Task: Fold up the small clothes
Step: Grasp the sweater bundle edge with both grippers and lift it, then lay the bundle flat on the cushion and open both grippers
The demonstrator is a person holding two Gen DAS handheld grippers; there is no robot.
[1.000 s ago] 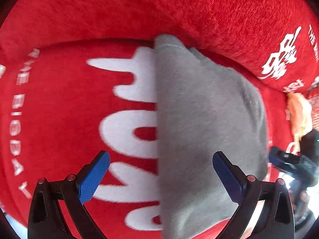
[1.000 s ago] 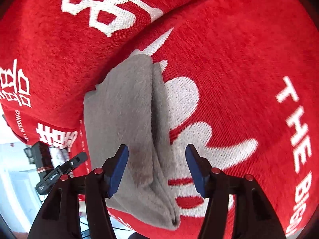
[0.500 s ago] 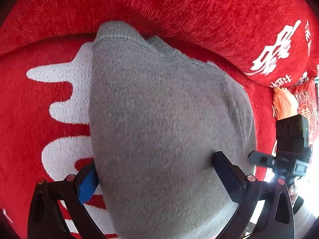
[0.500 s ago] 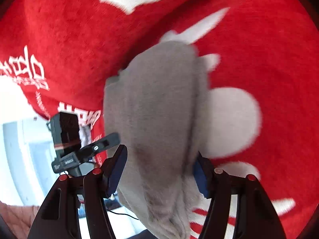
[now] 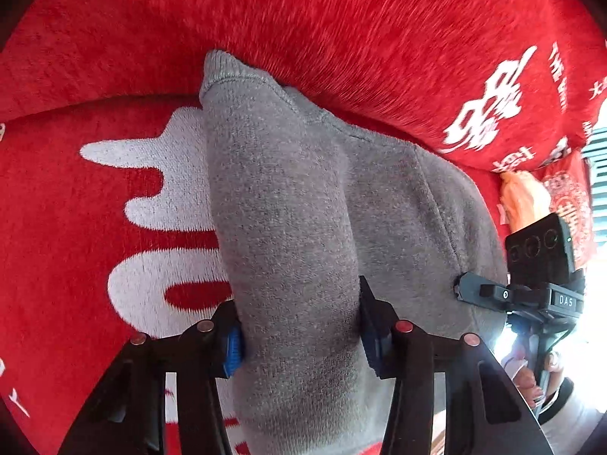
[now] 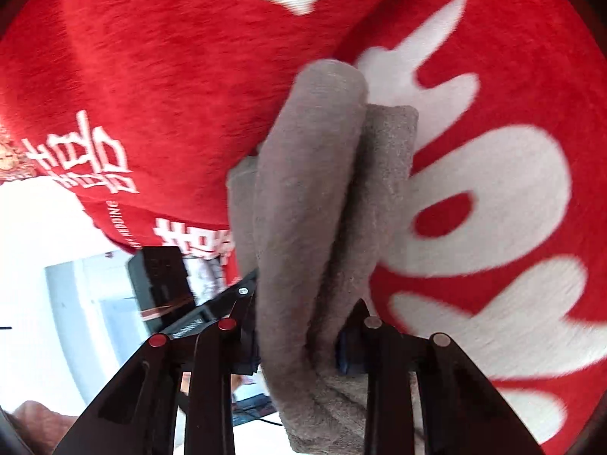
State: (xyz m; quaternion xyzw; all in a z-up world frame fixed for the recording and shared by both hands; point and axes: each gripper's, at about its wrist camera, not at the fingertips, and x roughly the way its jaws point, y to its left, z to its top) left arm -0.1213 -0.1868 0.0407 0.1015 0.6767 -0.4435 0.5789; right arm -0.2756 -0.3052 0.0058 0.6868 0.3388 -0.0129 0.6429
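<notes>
Both tools have closed up since a second ago: back then they hung wide open over the flat grey garment, now the left tool is pinched onto a bunched ridge of it, and the right tool is clamped on a doubled-over edge. So each one is nearly shut with cloth between its pads.

The garment sits on the red cover, its ribbed end tucked against the raised red cushion behind it. It looks like soft, thick fleece knit: light, floppy, not slippery, so it'll sag wherever it isn't held. I'd say grabbing near the corners or hem beats grabbing mid-panel like this, since bunching there wrecks a clean fold.

Readable stuff: "DAS" on the right tool's body in the left view. The cover has big white lettering plus Chinese characters; I can't make out the small print.
</notes>
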